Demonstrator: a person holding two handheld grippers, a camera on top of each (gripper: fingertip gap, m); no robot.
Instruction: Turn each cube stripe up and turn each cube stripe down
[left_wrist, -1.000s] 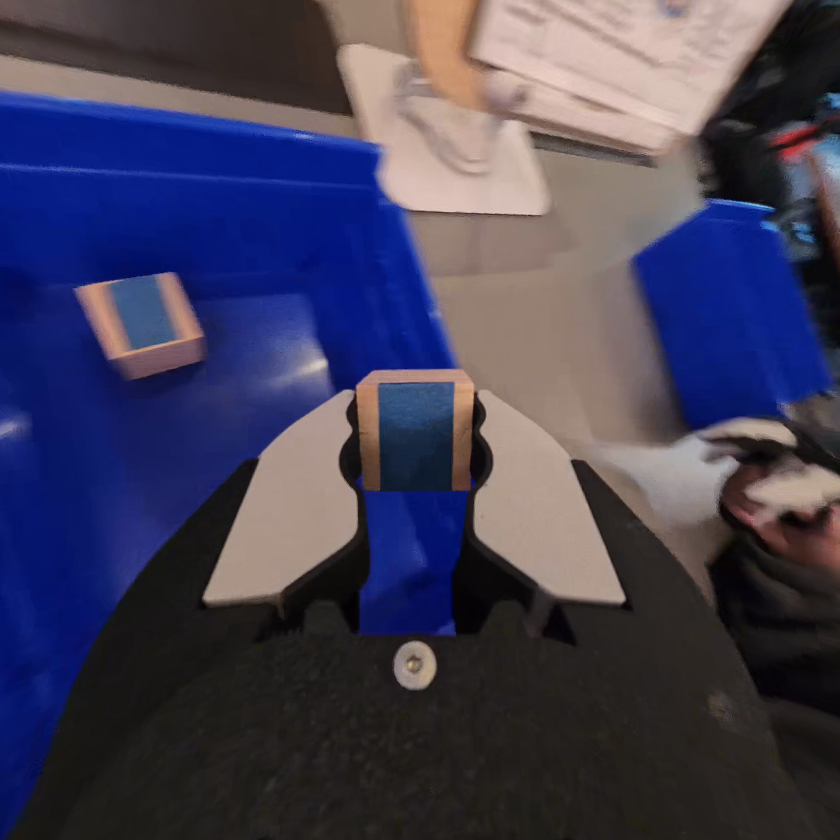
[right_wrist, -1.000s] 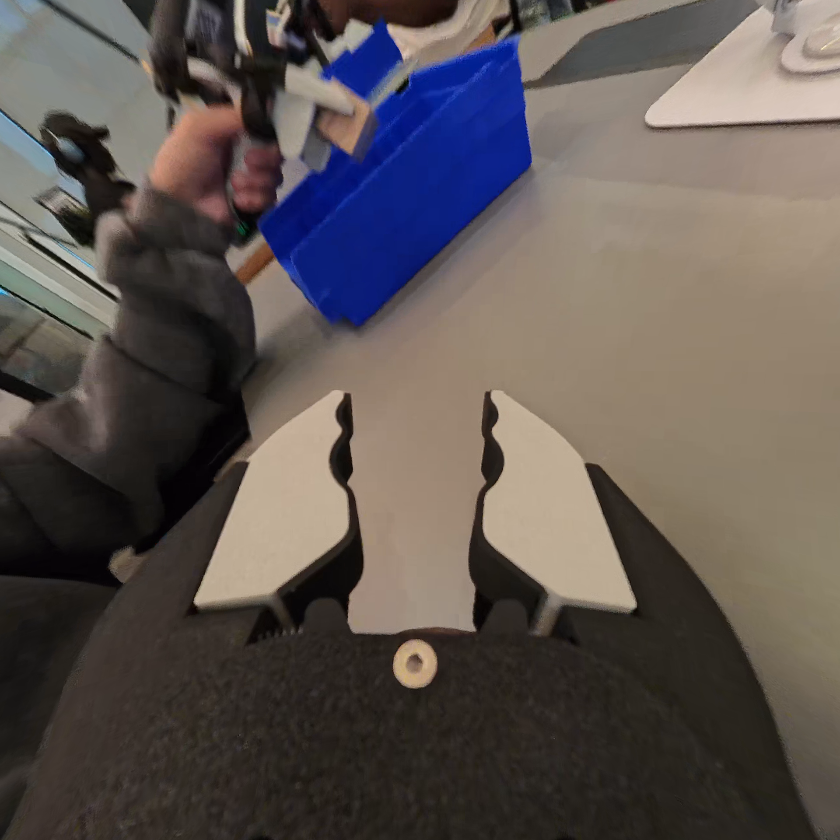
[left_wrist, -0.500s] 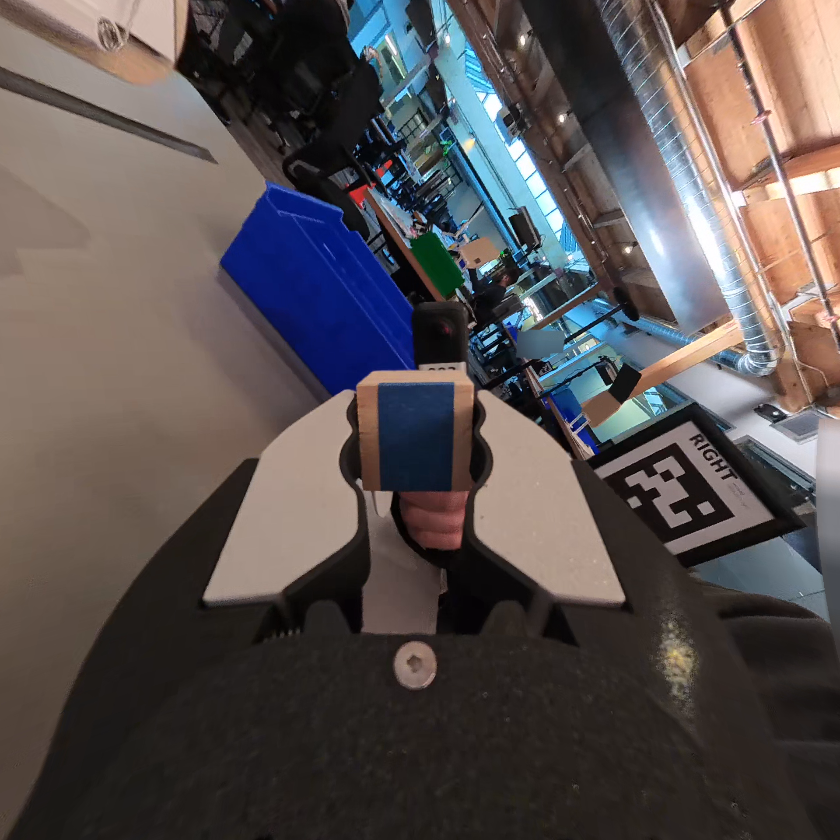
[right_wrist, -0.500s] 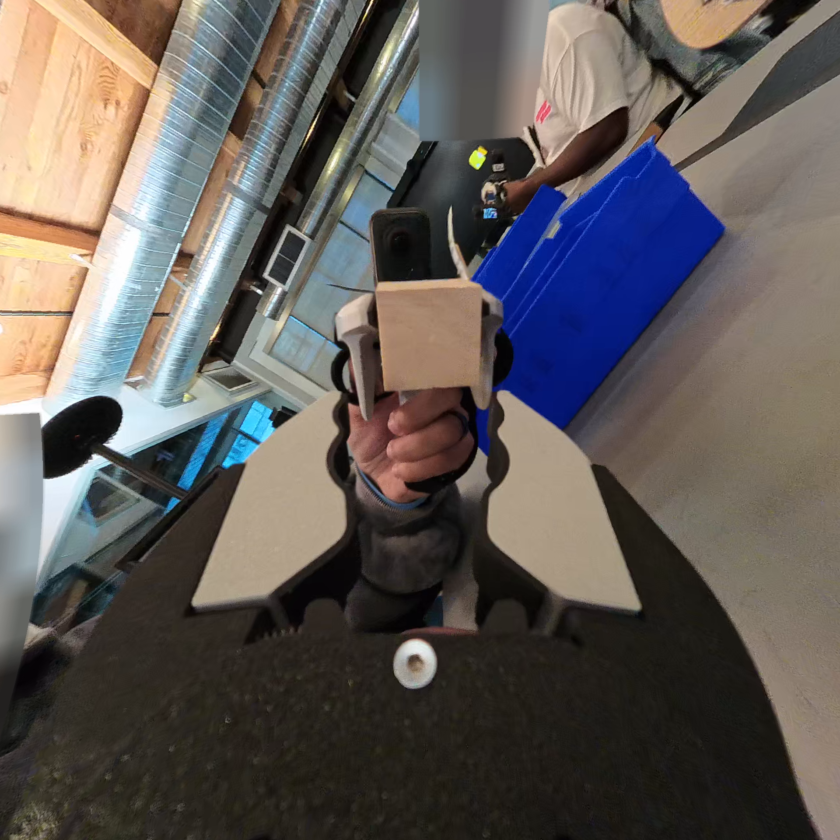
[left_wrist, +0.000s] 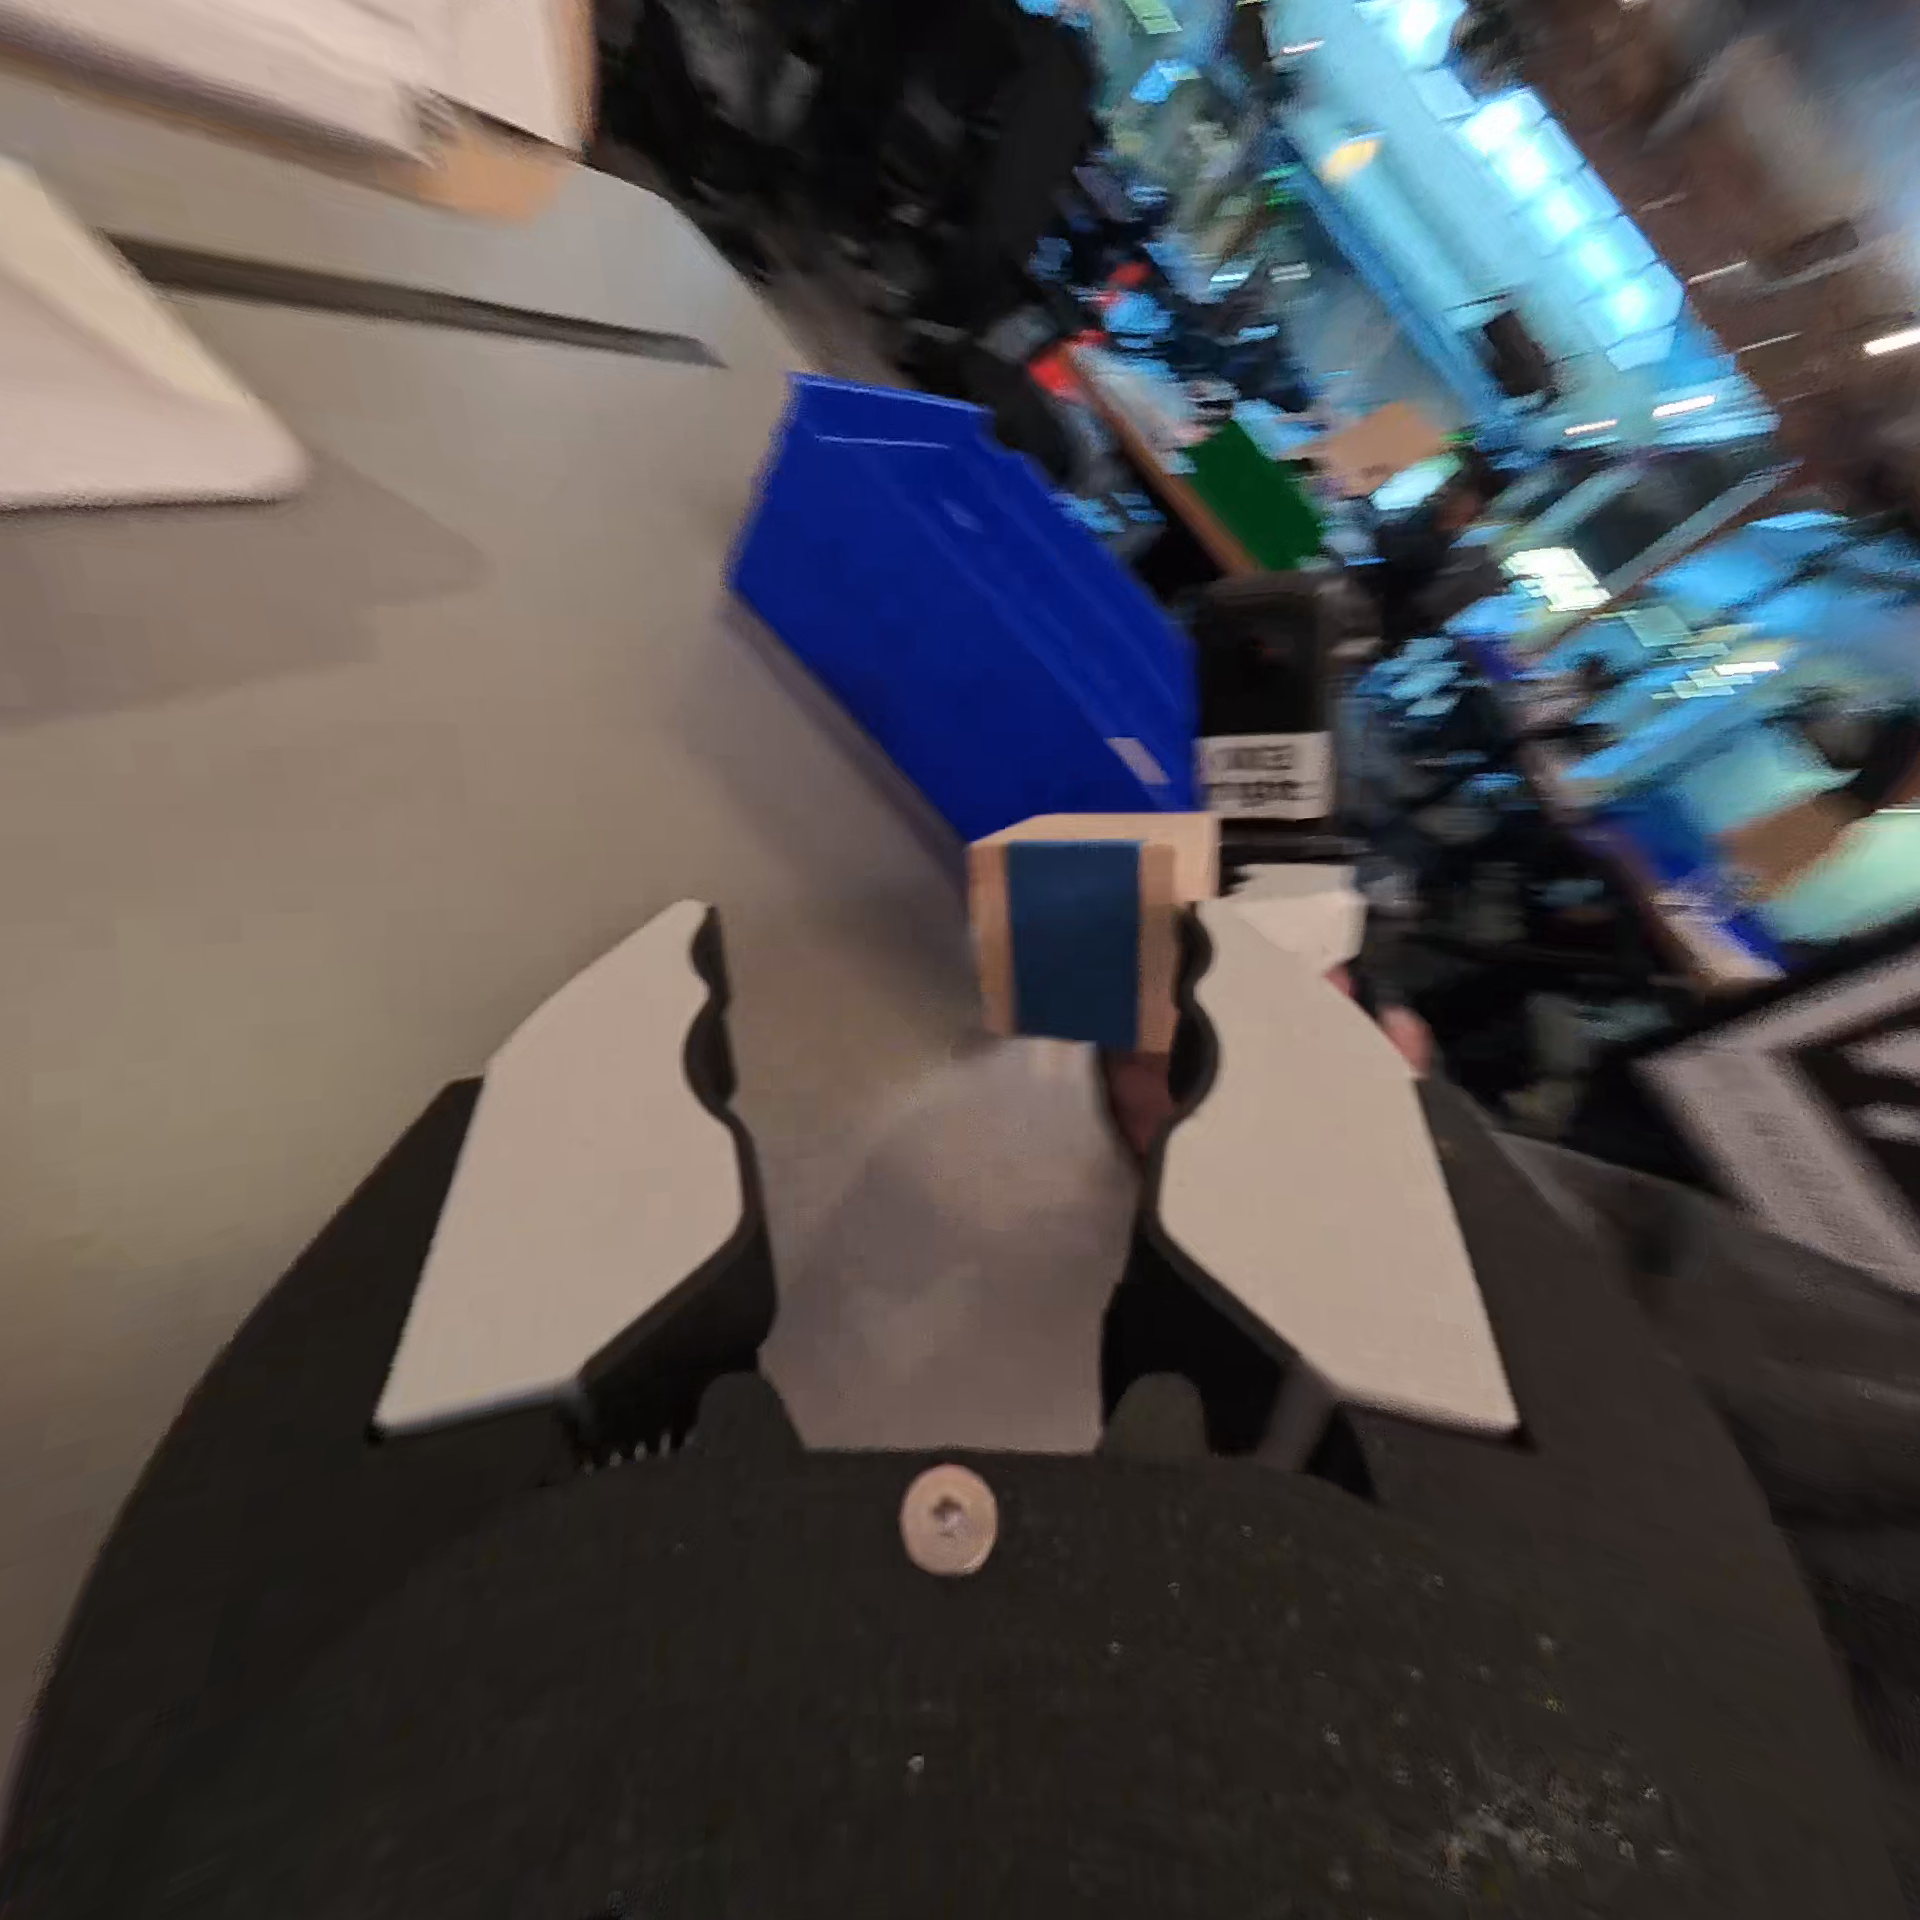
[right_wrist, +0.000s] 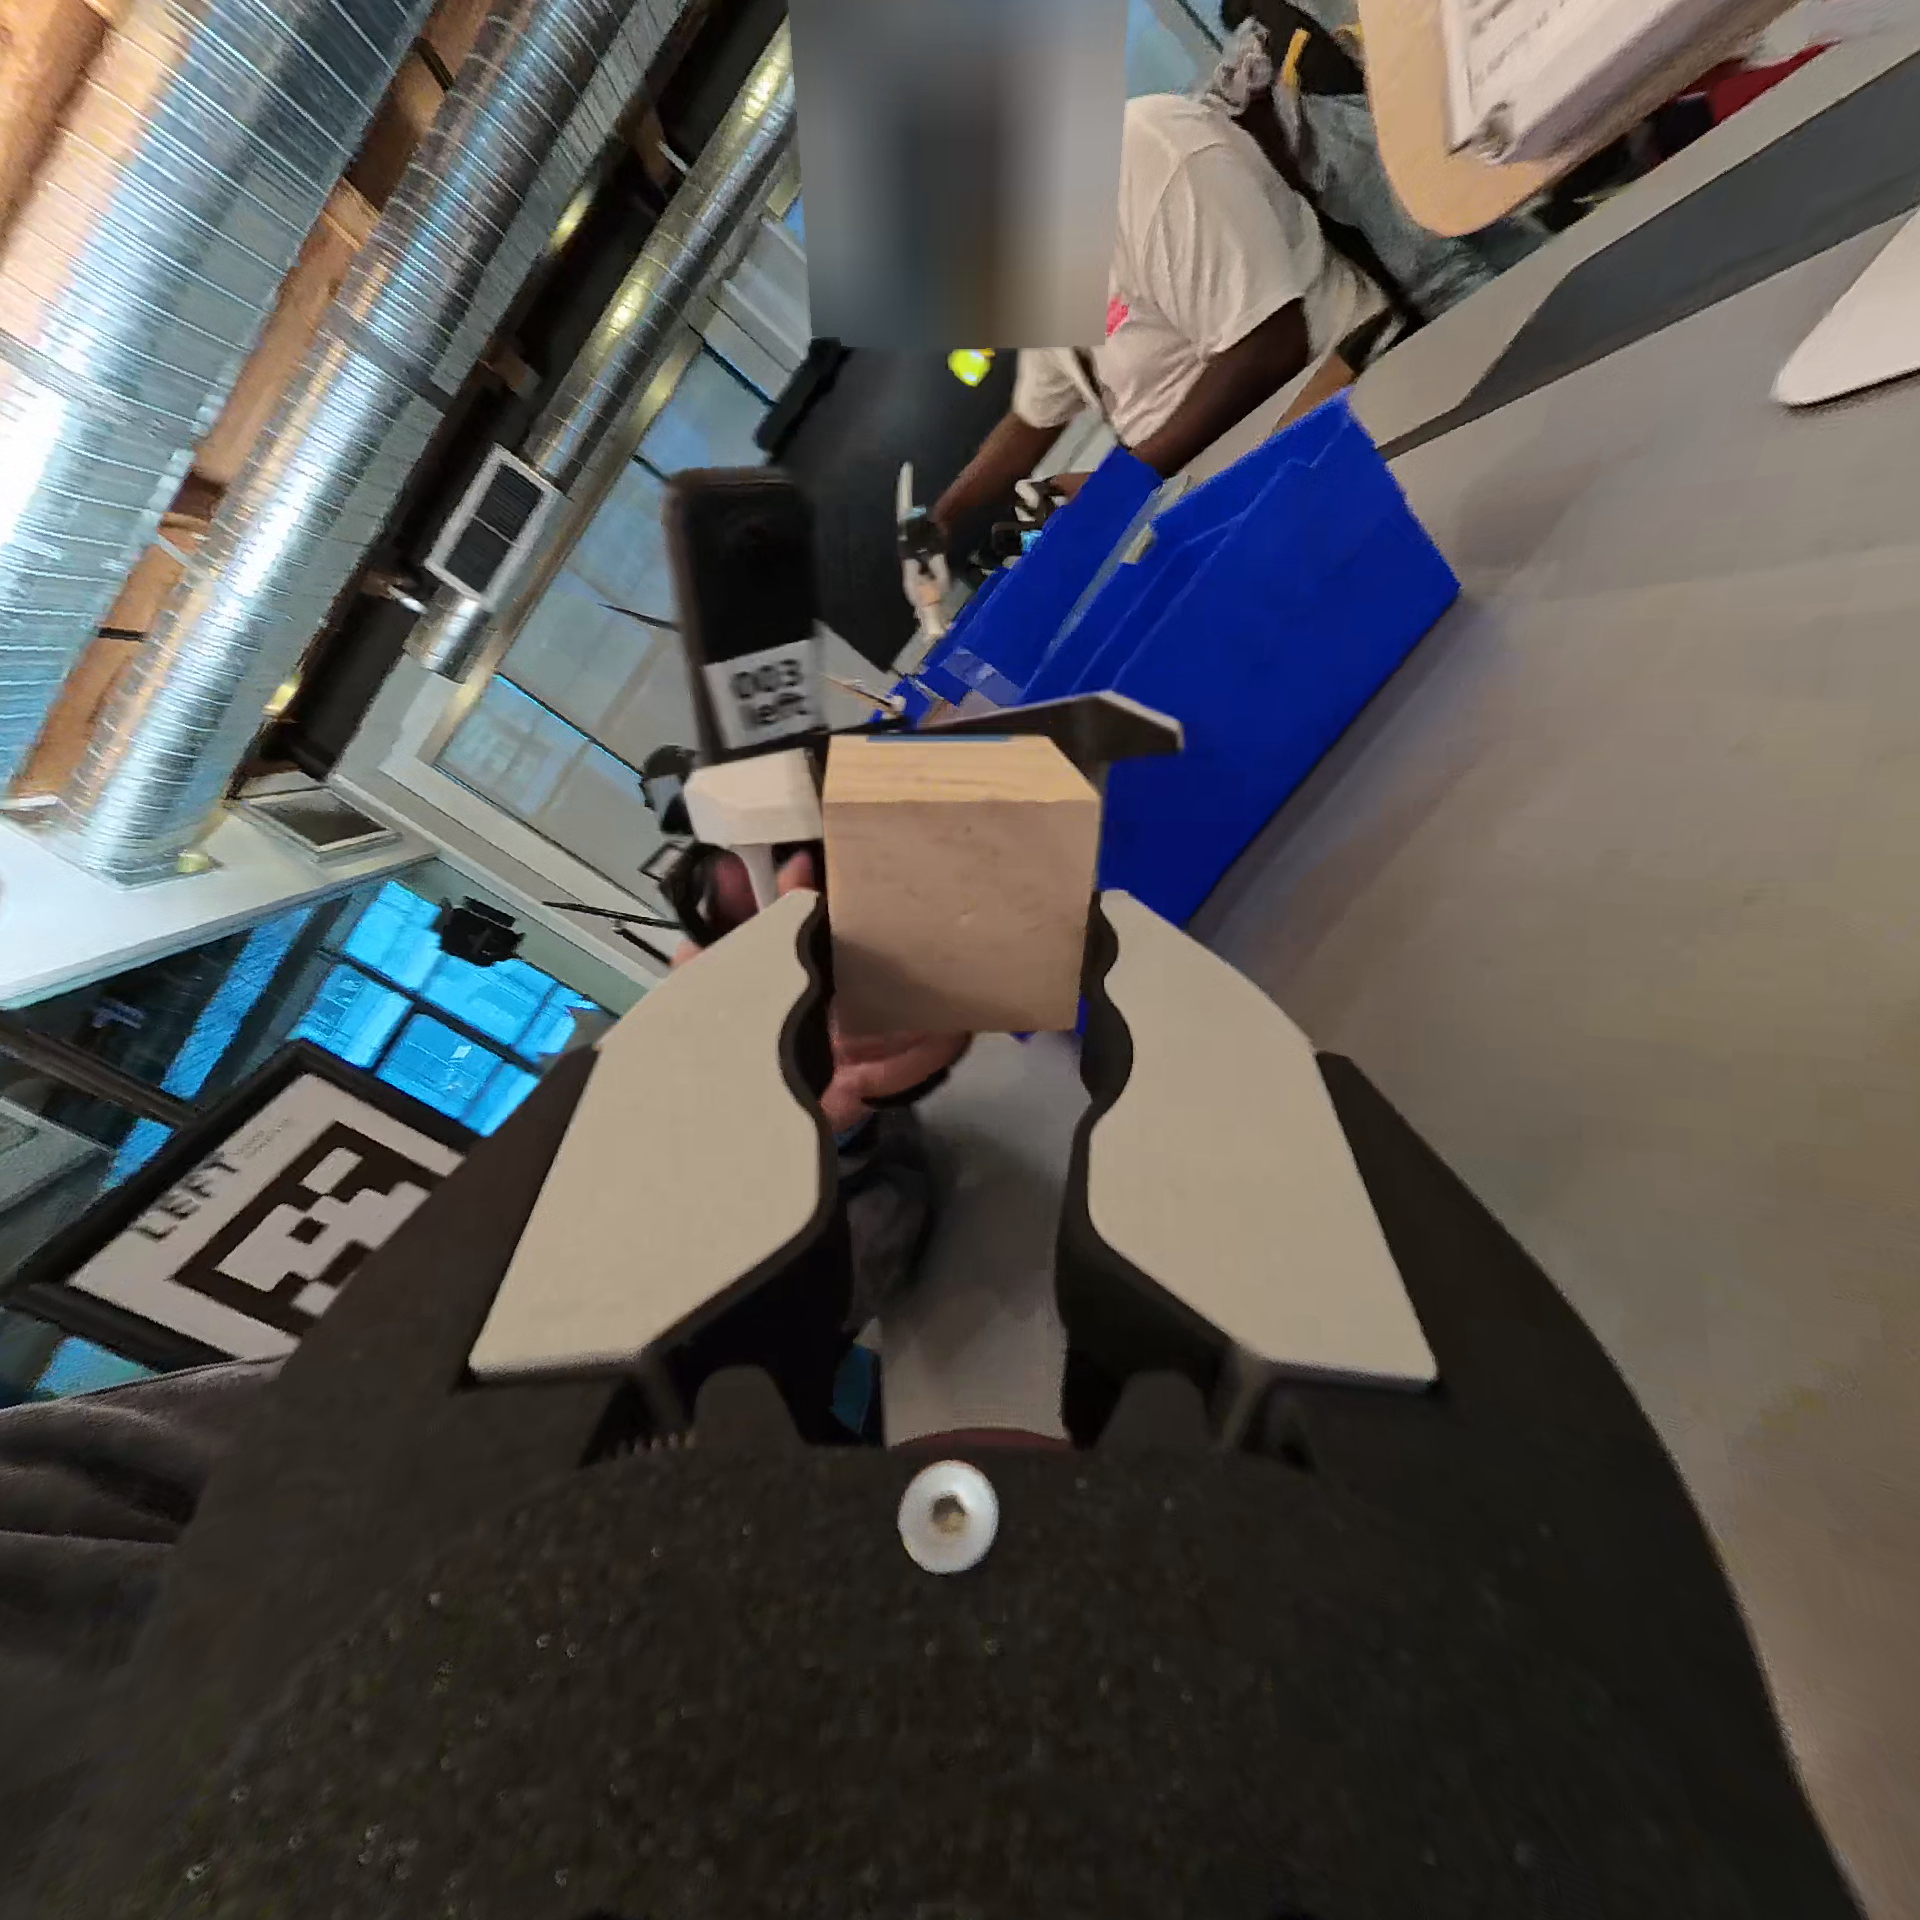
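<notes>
A wooden cube with a blue stripe (left_wrist: 1081, 935) is held in the air above the grey table (left_wrist: 312, 831). In the left wrist view the stripe faces me. My left gripper (left_wrist: 951, 925) is open wide, and the cube sits by its right finger with a clear gap to the left finger. In the right wrist view the cube (right_wrist: 956, 894) shows a plain wood face. My right gripper (right_wrist: 956, 914) is shut on it, a pad on each side. The left gripper's fingers (right_wrist: 748, 810) stand spread just behind the cube.
A blue bin (right_wrist: 1247, 644) stands on the table (right_wrist: 1610, 727) behind the cube; it also shows in the left wrist view (left_wrist: 935, 603). A white pad (left_wrist: 104, 416) lies farther off. A person in a white shirt (right_wrist: 1195, 260) stands beyond the bin.
My left gripper carried the cube out of the blue bin, then opened and let go of it. My right gripper closed in on the cube and took hold of it.
</notes>
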